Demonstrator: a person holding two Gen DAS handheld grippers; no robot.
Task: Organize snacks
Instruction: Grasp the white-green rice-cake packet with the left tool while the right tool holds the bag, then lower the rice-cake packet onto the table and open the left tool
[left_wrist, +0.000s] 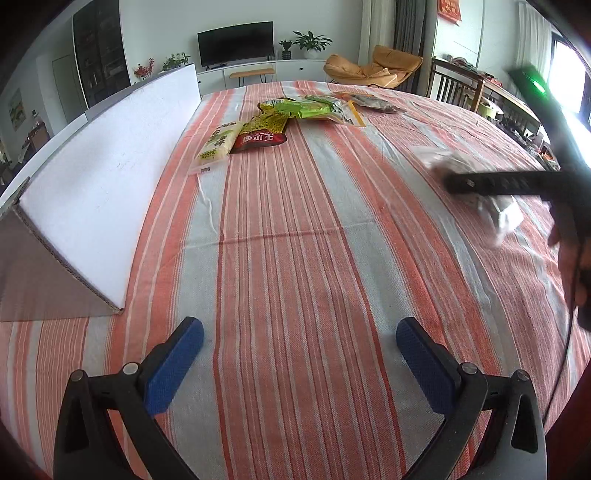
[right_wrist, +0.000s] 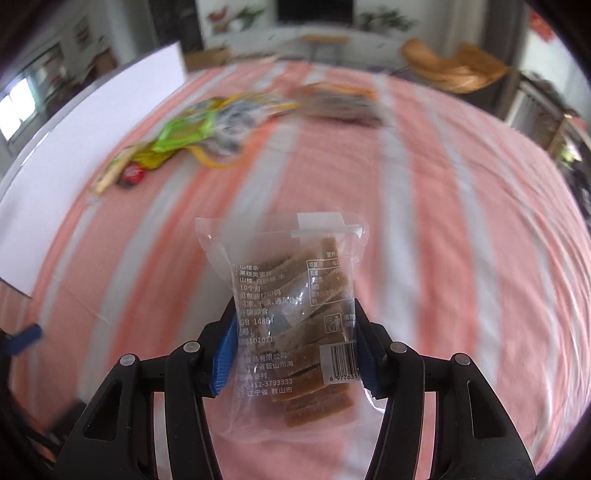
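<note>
Heads up, the main risk right now is that clear plastic bag of brown fruit-strip snacks (right_wrist: 295, 306) slipping or twisting out on you. Your right gripper (right_wrist: 295, 354) has it pinched between the two blue pads (right_wrist: 223, 363), jaws closed in on the bag's lower half, and most of the bag sticks out past the fingertips. Thin film like that is slick and floppy, so I'd guess a fast swing could make it swivel in the pinch or slide out. The right wrist view is smeared with motion blur, so you look to be moving quick. Ease off a bit.

Second thing: the strips inside look soft, so squeezing harder to fix the slip could crush them. Better to go slower than grip tighter.

Where stuff is: the bag is up off the orange-and-white striped tablecloth (left_wrist: 295, 258), held straight ahead of the right gripper. The other snack packets (left_wrist: 280, 118) sit in a loose pile at the far end of the table, well apart from the bag, beside the tall white foam board (left_wrist: 110, 155) along the left edge.

Your left gripper (left_wrist: 299, 354) is wide open, holding nothing, hovering over bare cloth at the near end. Can't tell from here where the bag is meant to go.
</note>
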